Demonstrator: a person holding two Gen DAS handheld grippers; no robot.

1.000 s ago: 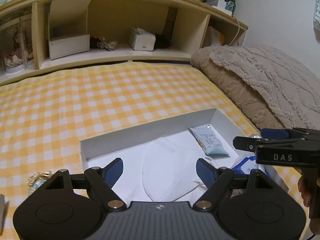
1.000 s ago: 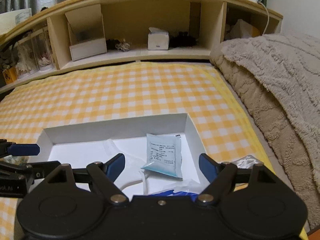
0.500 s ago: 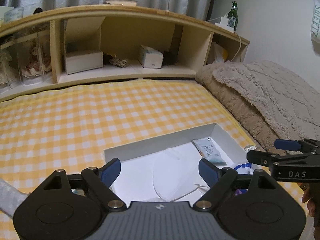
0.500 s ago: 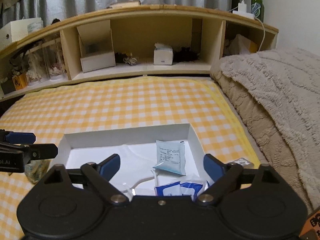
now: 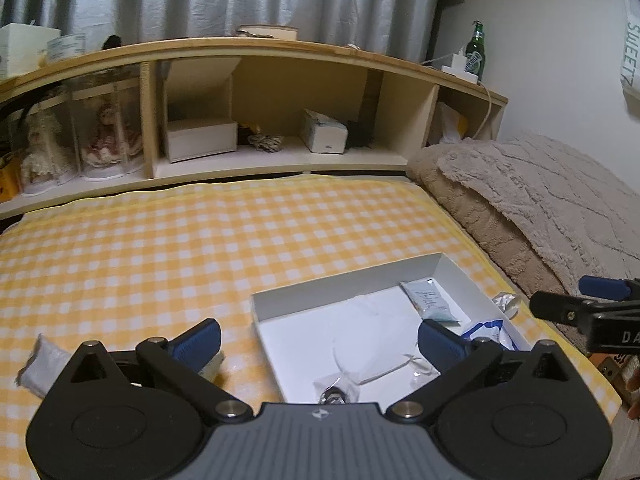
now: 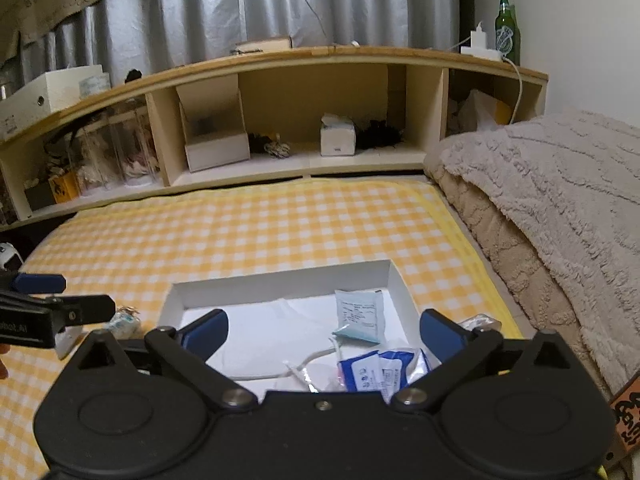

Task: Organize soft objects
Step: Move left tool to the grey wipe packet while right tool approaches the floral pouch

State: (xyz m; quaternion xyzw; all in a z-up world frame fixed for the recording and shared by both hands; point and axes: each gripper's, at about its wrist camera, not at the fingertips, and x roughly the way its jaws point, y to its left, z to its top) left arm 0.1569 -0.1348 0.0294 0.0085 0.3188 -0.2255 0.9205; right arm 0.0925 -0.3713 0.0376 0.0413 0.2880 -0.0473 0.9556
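A shallow white box lies on the yellow checked bedspread. Inside it lie a white face mask, a pale blue sachet and a blue-and-white packet. My left gripper is open and empty, above the box's near left corner. My right gripper is open and empty, above the box's near edge. A grey soft pouch lies on the bedspread to the left. A small wrapped item lies left of the box.
A crinkled clear wrapper lies just right of the box. A beige fluffy blanket covers the right side. A wooden headboard shelf with boxes, dolls and a green bottle stands behind the bed.
Both grippers have risen and drawn back from the box, so more of the bed and shelf shows. The left gripper also shifted left. Both stay open and empty.
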